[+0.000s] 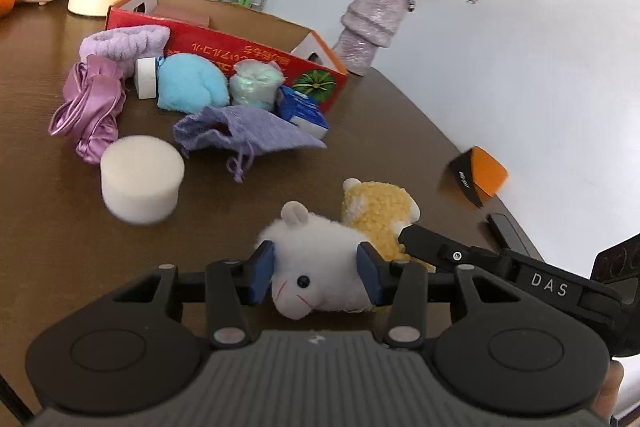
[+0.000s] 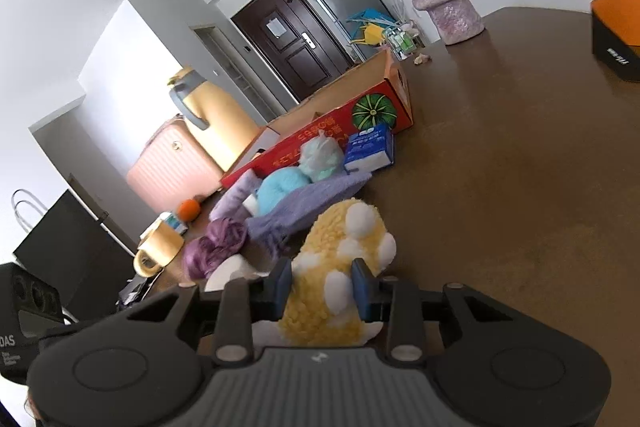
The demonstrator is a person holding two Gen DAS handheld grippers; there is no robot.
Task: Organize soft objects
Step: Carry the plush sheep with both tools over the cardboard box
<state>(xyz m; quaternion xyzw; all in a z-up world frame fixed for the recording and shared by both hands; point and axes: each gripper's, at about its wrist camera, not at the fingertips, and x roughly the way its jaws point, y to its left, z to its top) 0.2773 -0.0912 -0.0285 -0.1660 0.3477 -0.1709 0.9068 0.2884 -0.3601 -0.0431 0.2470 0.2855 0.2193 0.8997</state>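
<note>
Brown table (image 1: 400,131): left claw (image 1: 316,273) grips white plush lamb (image 1: 316,255), right claw (image 2: 322,287) yellow plush (image 2: 340,267).

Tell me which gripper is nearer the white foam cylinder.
Left. The left gripper, shut on the white plush lamb, sits just right of the white foam cylinder. The right gripper grips the yellow plush toy farther right.

Dark brown table (image 1: 380,131) — red box (image 1: 256,53), white sponge (image 1: 141,183), purple vase (image 1: 370,23).
</note>
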